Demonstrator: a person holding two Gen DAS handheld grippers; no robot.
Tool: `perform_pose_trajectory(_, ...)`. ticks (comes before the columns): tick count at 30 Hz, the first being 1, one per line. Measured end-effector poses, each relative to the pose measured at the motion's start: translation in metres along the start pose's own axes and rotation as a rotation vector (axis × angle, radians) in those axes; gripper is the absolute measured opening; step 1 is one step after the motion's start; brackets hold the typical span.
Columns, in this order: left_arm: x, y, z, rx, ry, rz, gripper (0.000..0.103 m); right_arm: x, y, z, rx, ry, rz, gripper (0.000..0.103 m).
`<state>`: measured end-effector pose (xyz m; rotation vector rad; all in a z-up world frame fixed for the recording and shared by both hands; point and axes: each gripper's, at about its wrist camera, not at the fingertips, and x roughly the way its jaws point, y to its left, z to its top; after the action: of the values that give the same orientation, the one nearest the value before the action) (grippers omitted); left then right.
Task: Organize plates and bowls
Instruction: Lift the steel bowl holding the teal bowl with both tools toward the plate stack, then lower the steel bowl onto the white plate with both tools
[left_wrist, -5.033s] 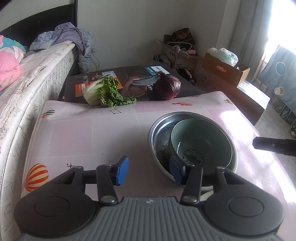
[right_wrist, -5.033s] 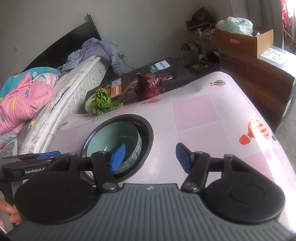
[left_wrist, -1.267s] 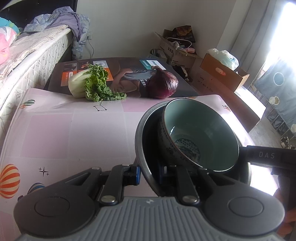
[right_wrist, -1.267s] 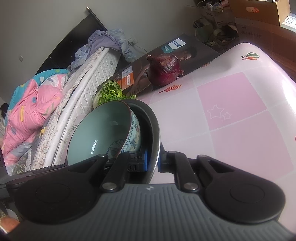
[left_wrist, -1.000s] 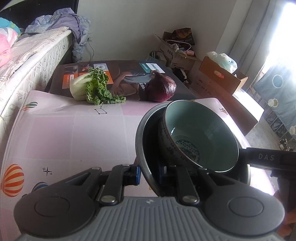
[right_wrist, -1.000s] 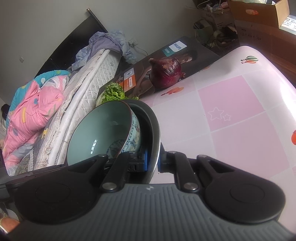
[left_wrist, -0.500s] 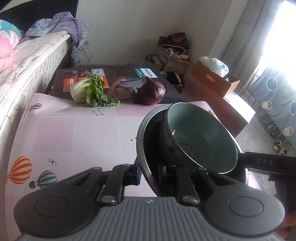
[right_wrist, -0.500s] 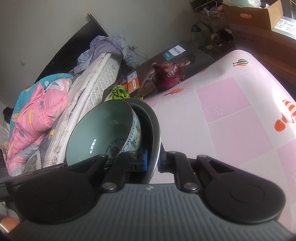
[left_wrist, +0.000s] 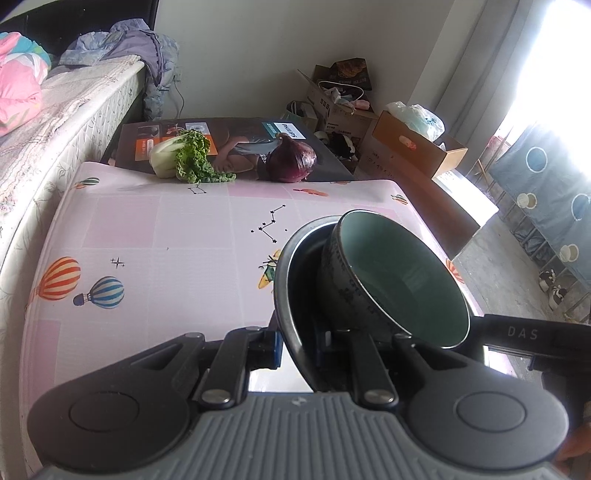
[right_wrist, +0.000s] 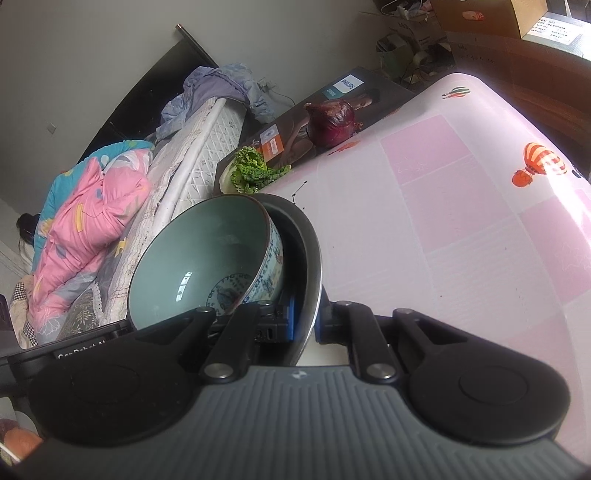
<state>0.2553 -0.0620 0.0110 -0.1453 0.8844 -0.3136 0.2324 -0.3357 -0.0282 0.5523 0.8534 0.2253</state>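
Bowls nested and aloft: a dark metal bowl (left_wrist: 291, 295) carries a celadon-green ceramic bowl (left_wrist: 399, 280) inside it, both tilted and raised clear of the pink desk (left_wrist: 166, 251); my left gripper (left_wrist: 299, 347) has its jaws pinching the metal rim from one side, my right gripper (right_wrist: 304, 321) has its jaws pinching the same rim from the opposite side; the ceramic bowl holds nothing, its inside glazed pale green with a blue printed medallion at the bottom, its outer wall patterned in blue; the metal one is plain, its rim thin and shiny; at the desk's far edge lie a leafy green cabbage (left_wrist: 184, 157) and a red cabbage (left_wrist: 291, 162), well apart from the bowls.
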Motion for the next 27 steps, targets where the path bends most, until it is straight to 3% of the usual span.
perform_pose_trajectory(8, -0.006, -0.002, -0.036, -0.003, 0.044, -0.02, 0.015, -0.023, -0.011, -0.046, 0.02, 0.042, -0.023, 0.01)
perform_pose_trajectory(16, -0.001, 0.008, -0.063, -0.01, 0.091, -0.007, 0.015, -0.015, -0.014, -0.077, 0.025, 0.089, -0.032, 0.011)
perform_pose_trajectory(27, 0.011, 0.019, -0.08, -0.017, 0.134, -0.022, 0.017, 0.001, -0.014, -0.085, -0.003, 0.091, -0.06, 0.011)
